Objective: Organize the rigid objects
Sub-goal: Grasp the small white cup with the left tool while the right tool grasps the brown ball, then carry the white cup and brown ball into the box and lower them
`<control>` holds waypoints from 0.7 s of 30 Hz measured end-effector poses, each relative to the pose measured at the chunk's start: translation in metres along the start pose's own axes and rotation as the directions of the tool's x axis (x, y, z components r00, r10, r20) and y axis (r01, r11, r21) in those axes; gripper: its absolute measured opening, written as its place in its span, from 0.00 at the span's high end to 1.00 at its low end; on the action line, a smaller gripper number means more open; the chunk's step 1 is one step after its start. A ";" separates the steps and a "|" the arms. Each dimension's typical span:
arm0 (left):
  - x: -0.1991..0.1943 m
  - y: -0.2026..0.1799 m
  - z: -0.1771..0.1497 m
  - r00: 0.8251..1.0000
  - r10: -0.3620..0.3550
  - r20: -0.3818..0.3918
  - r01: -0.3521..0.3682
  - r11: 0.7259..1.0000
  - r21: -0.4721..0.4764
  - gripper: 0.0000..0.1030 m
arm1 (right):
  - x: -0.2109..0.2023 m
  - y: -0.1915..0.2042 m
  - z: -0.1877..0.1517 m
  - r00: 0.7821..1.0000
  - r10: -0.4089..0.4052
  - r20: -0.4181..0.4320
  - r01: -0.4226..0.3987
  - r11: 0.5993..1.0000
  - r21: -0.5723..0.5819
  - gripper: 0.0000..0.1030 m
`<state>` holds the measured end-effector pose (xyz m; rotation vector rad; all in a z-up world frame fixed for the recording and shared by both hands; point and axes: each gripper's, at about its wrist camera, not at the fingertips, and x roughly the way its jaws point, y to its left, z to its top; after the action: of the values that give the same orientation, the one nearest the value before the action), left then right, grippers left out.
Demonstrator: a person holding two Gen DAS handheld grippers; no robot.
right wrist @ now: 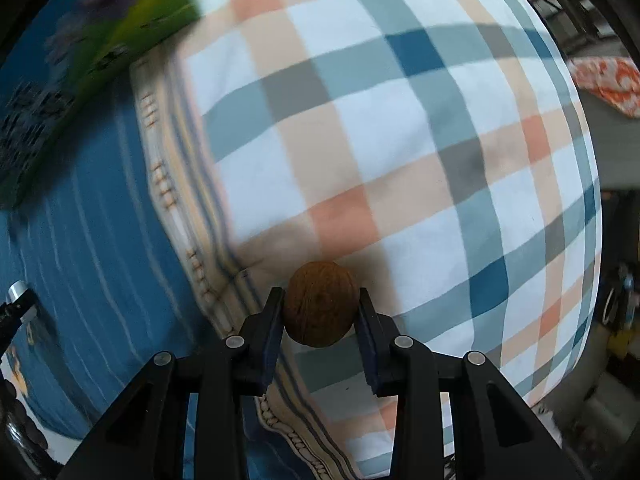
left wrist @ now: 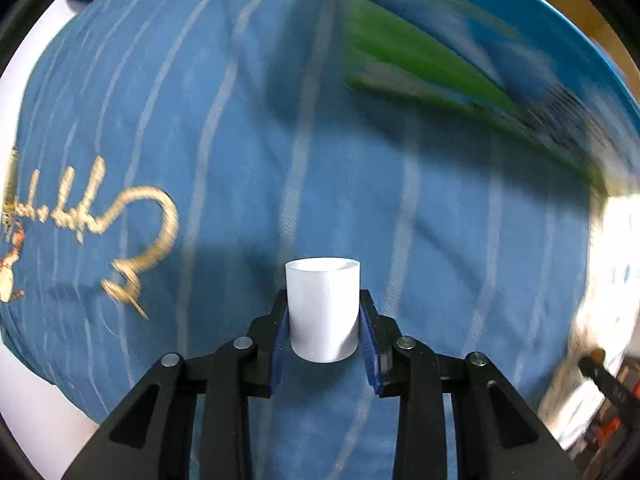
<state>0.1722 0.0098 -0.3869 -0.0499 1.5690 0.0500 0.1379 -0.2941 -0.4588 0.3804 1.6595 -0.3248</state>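
In the left wrist view a small white cylinder sits between the blue pads of my left gripper, which is shut on it above a blue striped cloth. In the right wrist view a brown walnut is pinched between the pads of my right gripper, which points down over a checked pillow in white, teal, peach and orange. Both views are smeared by motion.
A green flat box or book lies at the upper right of the blue cloth, also the green box at upper left in the right wrist view. A gold embroidered script marks the cloth. The pillow's stitched edge meets the blue cloth.
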 end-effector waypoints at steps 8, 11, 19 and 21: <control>-0.019 -0.061 -0.054 0.999 -0.051 0.002 0.051 0.995 0.089 0.72 | -0.024 0.050 -0.029 0.997 0.065 0.031 -0.059 0.985 -0.160 0.65; -0.030 -0.080 -0.066 0.999 -0.040 0.026 0.036 0.992 0.122 0.72 | -0.029 0.070 -0.041 0.996 0.075 0.043 -0.064 0.976 -0.209 0.65; -0.068 -0.097 -0.060 0.995 -0.065 0.070 0.056 0.992 0.117 0.72 | -0.042 0.105 -0.055 0.993 0.095 0.069 -0.073 0.961 -0.268 0.65; -0.085 -0.096 -0.060 0.993 -0.076 0.094 0.065 0.991 0.120 0.72 | -0.054 0.111 -0.052 0.991 0.106 0.084 -0.079 0.956 -0.282 0.65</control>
<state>0.1186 -0.0896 -0.3018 -0.0112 1.4682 -0.0936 0.1446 -0.1752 -0.3983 0.2256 1.5587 -0.0369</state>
